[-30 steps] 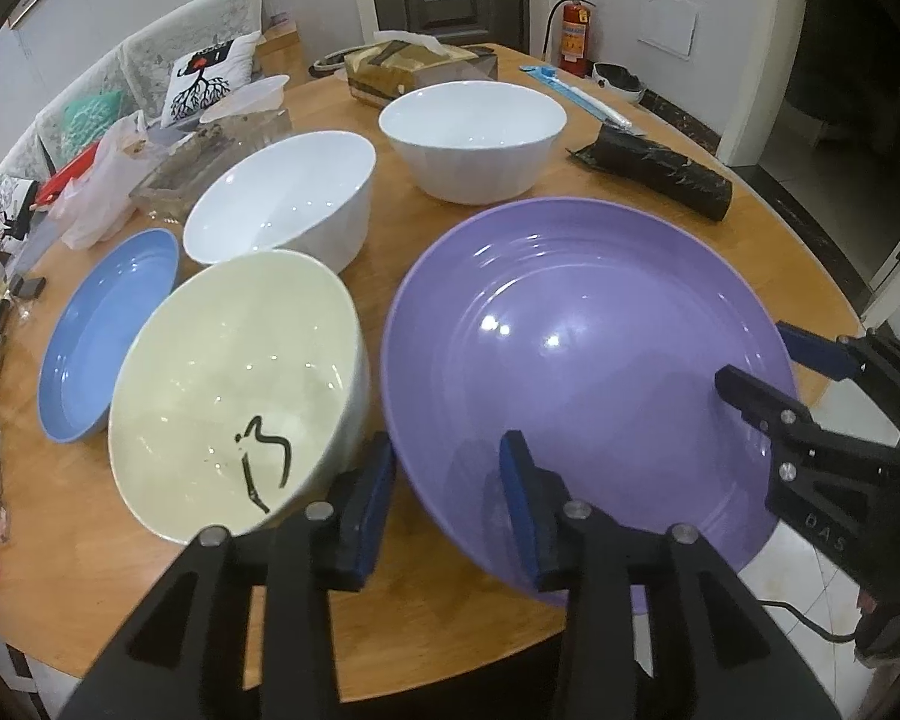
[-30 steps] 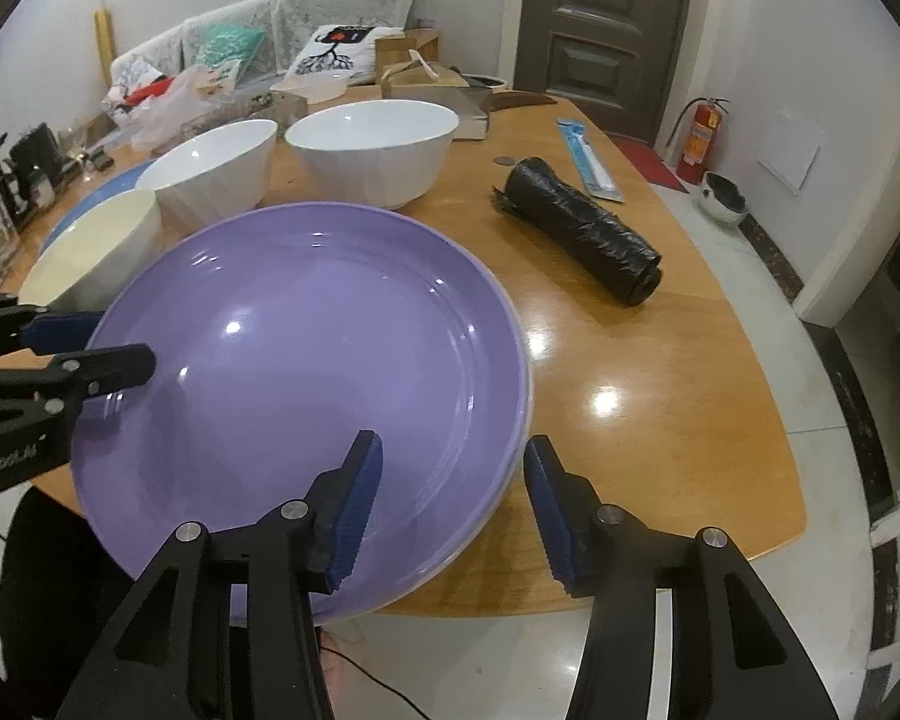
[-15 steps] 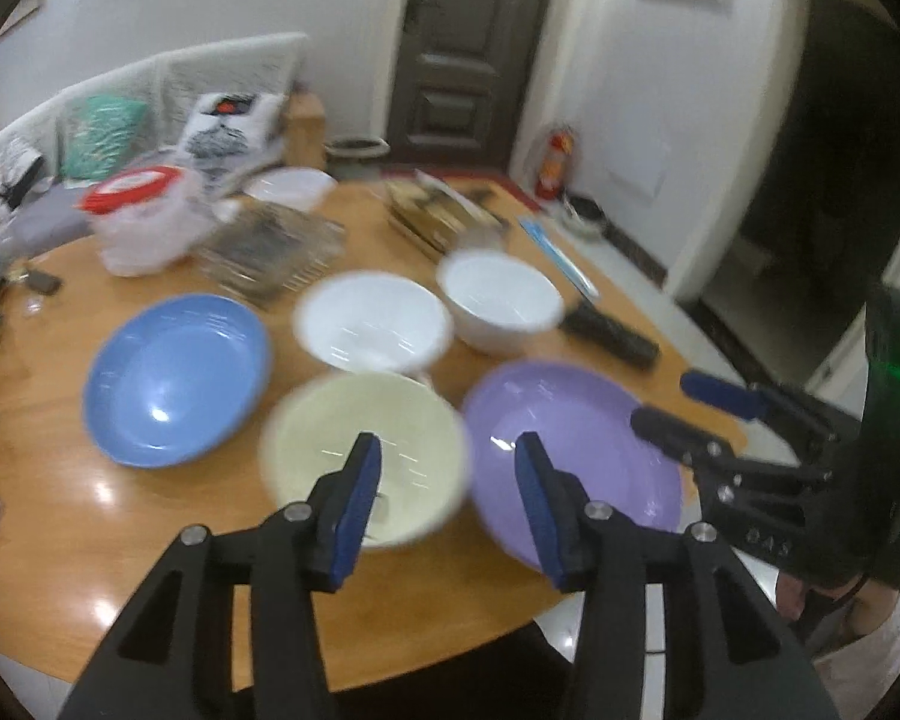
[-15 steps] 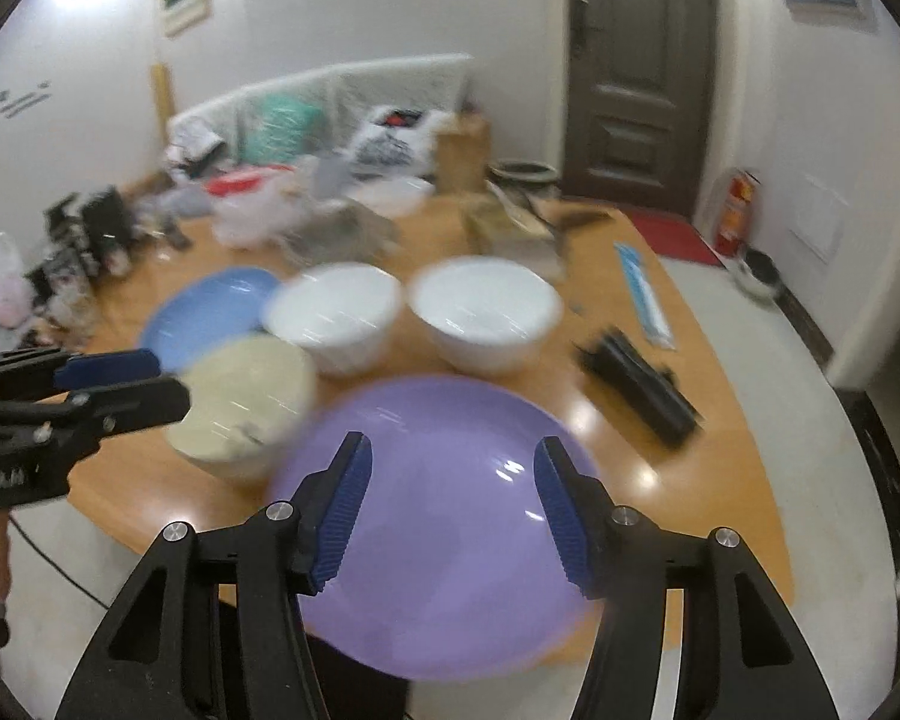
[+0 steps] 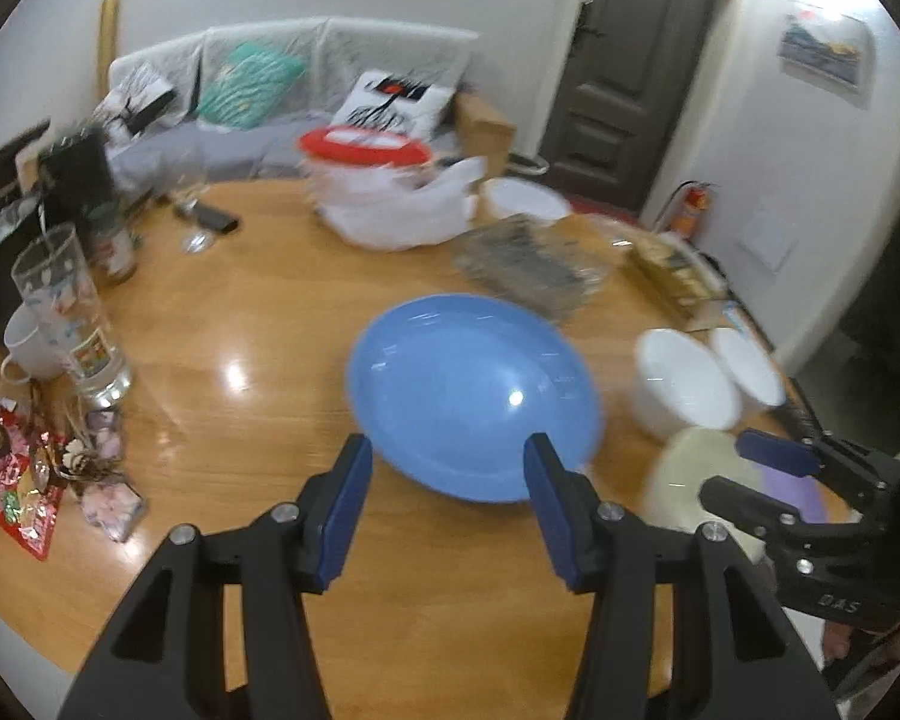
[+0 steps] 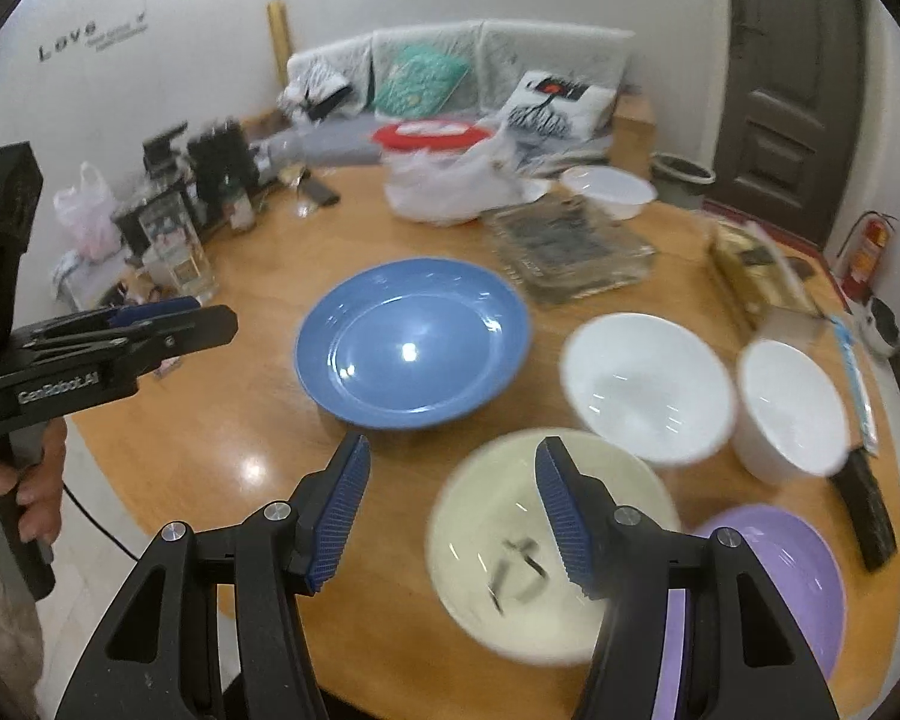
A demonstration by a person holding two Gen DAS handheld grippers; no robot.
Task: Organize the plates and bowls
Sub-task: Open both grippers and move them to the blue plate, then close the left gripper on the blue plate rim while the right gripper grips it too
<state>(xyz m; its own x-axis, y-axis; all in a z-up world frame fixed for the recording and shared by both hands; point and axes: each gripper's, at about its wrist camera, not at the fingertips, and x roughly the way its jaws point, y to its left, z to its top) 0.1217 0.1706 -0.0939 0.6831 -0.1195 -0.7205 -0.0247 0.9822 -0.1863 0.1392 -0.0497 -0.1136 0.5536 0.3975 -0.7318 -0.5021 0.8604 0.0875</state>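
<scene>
Wooden worktop (image 6: 258,444) fills the frame; the blue plate (image 6: 411,342) sits mid-frame. Left gripper (image 5: 444,510) is opening, right gripper (image 6: 450,516) is spread, both empty. Each should come slowly to the plate's rim.

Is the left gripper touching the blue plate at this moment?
Apart. The right wrist view shows the left gripper, jaws opening and empty, off to the side of the blue plate, with bare table between them.

A home's living-dining room is showing here: a cushioned sofa (image 6: 450,84) is sitting along the far wall, a panelled door (image 6: 792,90) is standing far right, and a cluttered round wooden table (image 6: 258,420) is filling the near space.
</scene>
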